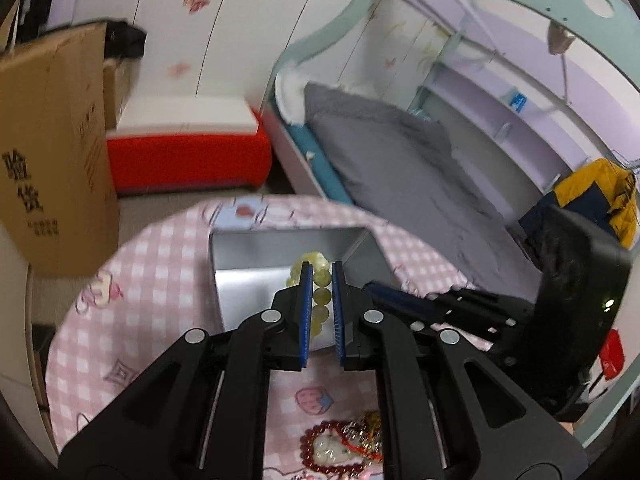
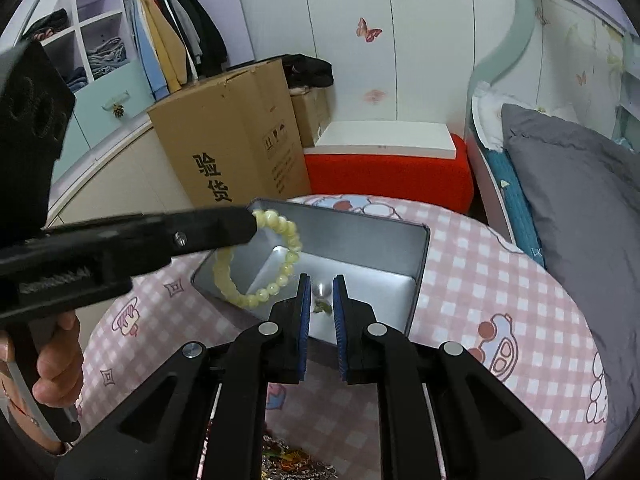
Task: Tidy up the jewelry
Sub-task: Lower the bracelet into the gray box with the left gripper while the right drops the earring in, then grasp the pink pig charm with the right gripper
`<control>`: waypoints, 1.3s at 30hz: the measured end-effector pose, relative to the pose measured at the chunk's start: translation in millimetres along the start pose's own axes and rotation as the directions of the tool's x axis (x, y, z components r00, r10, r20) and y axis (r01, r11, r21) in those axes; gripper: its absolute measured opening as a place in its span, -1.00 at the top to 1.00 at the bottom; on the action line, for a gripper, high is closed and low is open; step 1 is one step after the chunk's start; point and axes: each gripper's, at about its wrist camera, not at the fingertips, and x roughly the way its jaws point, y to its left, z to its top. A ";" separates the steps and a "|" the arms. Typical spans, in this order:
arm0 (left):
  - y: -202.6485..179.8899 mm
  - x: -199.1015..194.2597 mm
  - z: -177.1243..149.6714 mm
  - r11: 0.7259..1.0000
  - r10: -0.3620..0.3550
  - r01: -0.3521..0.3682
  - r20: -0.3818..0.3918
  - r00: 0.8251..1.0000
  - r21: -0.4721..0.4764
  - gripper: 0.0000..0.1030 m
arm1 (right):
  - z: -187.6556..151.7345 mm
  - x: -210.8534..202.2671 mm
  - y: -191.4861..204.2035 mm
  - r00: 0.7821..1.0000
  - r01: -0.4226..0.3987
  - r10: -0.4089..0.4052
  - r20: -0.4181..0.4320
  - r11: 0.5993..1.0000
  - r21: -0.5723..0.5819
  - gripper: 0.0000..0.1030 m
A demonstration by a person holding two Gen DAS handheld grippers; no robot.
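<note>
My left gripper [image 1: 321, 269] is shut on a pale yellow bead bracelet [image 1: 321, 298] and holds it over the open silver tin box [image 1: 256, 288]. In the right wrist view the bracelet [image 2: 256, 276] hangs from the left gripper [image 2: 250, 220] above the box's left side [image 2: 360, 240]. My right gripper [image 2: 322, 280] is shut on a small piece with a pearl [image 2: 321, 289] and a greenish part, held over the box's front. A pile of jewelry with a red bead bracelet [image 1: 320, 446] lies on the pink checked cloth [image 1: 160, 272] under the left gripper.
The round table [image 2: 500, 288] stands beside a grey-covered bed [image 2: 580, 200]. A cardboard box [image 2: 228, 140] and a red and white stool [image 2: 384, 160] stand behind the table. More jewelry [image 2: 288, 460] lies at the table's near edge.
</note>
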 end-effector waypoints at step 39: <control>32.7 -117.8 -164.8 0.962 0.268 -0.266 0.021 0.963 -0.066 -0.44 | -151.7 -72.4 81.4 0.992 0.014 -0.030 -0.125 0.991 -0.132 0.36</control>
